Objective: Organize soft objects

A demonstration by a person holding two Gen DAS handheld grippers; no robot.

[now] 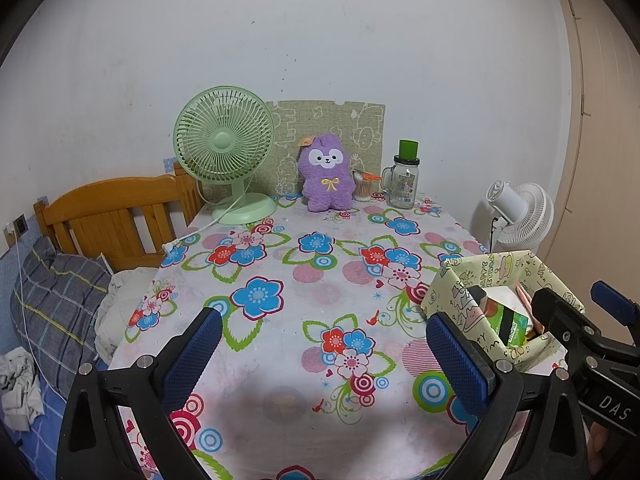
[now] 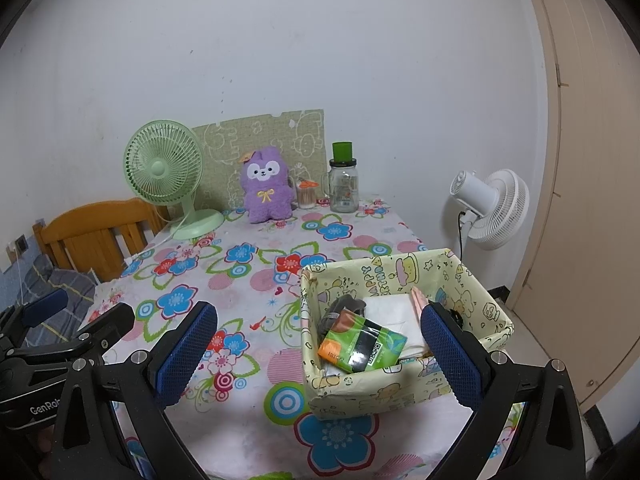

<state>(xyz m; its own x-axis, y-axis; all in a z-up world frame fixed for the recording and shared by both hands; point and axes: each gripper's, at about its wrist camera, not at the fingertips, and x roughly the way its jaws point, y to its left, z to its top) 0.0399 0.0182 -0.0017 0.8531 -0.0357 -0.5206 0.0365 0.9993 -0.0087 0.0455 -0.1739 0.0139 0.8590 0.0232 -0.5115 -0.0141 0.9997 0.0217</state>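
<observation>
A purple plush toy [image 1: 327, 178] stands upright at the far edge of the flowered table [image 1: 280, 264], against a green mat; it also shows in the right wrist view [image 2: 265, 188]. A yellow cartoon-print box [image 2: 404, 332] sits at the near right of the table and holds a green tissue pack [image 2: 362, 344], a grey sock and white cloth. It also shows in the left wrist view [image 1: 496, 300]. My left gripper [image 1: 324, 352] is open and empty over the near table. My right gripper [image 2: 320, 350] is open and empty, its right finger [image 2: 452, 356] over the box.
A green desk fan [image 1: 226, 152] stands at the far left of the table, its cord trailing forward. A glass jar with a green lid [image 1: 404, 178] and a cotton-swab cup [image 1: 362, 188] stand right of the plush. A bed lies left; a white fan [image 2: 490, 208] right.
</observation>
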